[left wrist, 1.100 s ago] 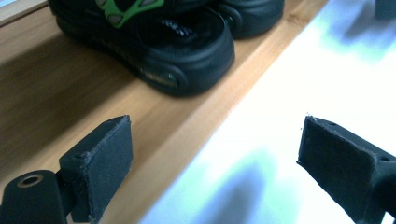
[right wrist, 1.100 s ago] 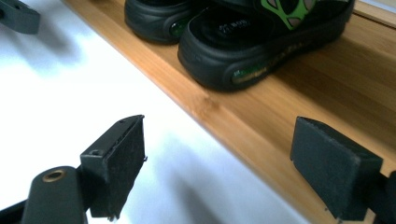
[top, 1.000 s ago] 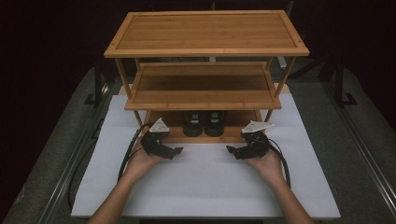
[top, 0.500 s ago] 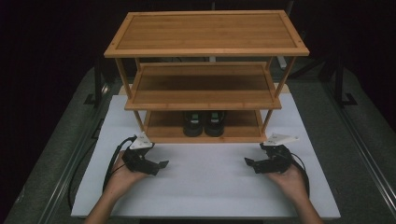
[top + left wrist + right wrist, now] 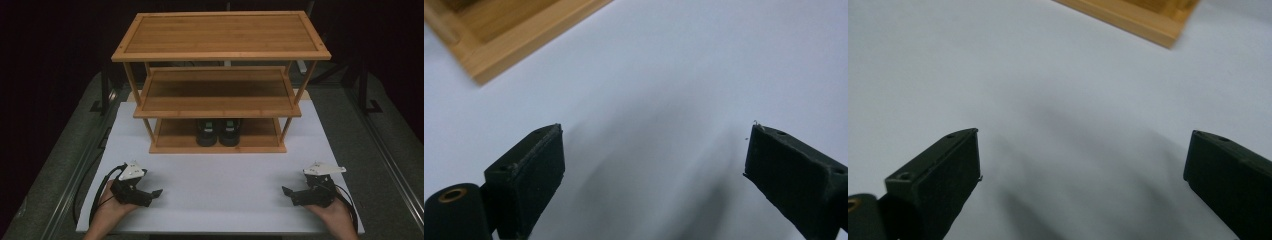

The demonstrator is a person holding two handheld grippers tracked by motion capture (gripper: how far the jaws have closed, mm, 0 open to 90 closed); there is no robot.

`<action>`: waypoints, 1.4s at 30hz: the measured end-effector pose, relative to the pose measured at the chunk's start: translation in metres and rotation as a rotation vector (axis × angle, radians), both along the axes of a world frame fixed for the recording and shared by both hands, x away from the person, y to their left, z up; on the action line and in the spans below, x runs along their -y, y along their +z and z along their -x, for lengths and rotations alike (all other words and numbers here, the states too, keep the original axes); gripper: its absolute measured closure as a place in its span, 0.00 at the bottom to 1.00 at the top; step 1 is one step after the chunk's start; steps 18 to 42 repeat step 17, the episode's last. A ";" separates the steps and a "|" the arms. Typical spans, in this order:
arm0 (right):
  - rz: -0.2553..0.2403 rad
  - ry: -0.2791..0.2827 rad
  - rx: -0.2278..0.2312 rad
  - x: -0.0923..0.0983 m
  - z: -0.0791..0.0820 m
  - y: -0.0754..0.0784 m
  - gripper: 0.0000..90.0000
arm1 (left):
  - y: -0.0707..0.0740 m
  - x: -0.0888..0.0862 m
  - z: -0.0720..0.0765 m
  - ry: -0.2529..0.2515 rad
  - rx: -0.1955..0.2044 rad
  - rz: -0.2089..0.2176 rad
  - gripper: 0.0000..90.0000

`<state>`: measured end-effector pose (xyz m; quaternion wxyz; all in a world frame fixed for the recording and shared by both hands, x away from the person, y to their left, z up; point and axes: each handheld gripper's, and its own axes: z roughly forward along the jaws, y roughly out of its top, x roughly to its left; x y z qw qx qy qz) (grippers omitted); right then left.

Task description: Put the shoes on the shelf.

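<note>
bare white mat (image 5: 220,185) ahead, rack (image 5: 220,100) beyond

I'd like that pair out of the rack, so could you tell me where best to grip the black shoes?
Grip the black shoes by their near ends, from the rack's open front. They sit on the bottom shelf, the middle shelf close overhead blocking a top approach.

looks like a lab or recording studio setup, not someone's home. there's a white-covered table (image 5: 220,185) sitting in a dark room with black all around it, metal rails (image 5: 75,170) running along both sides and stand legs (image 5: 370,102) at the far right. the only homey things are a bamboo shoe rack (image 5: 220,55) with black shoes (image 5: 218,132) on its bottom shelf, staged dead centre
</note>
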<state>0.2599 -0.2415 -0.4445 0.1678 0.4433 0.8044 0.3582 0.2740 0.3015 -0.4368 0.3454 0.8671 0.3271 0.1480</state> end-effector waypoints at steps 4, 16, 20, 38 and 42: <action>0.024 -0.022 -0.012 0.007 0.005 -0.004 0.01 | -0.006 -0.008 0.007 0.018 -0.008 -0.009 0.07; 0.070 -0.013 -0.040 0.004 0.004 -0.011 0.01 | -0.016 -0.013 0.005 0.021 -0.020 0.011 0.00; 0.065 -0.014 -0.042 0.005 0.004 -0.011 0.01 | -0.016 -0.013 0.004 0.020 -0.021 0.011 0.00; 0.065 -0.014 -0.042 0.005 0.004 -0.011 0.01 | -0.016 -0.013 0.004 0.020 -0.021 0.011 0.00; 0.065 -0.014 -0.042 0.005 0.004 -0.011 0.01 | -0.016 -0.013 0.004 0.020 -0.021 0.011 0.00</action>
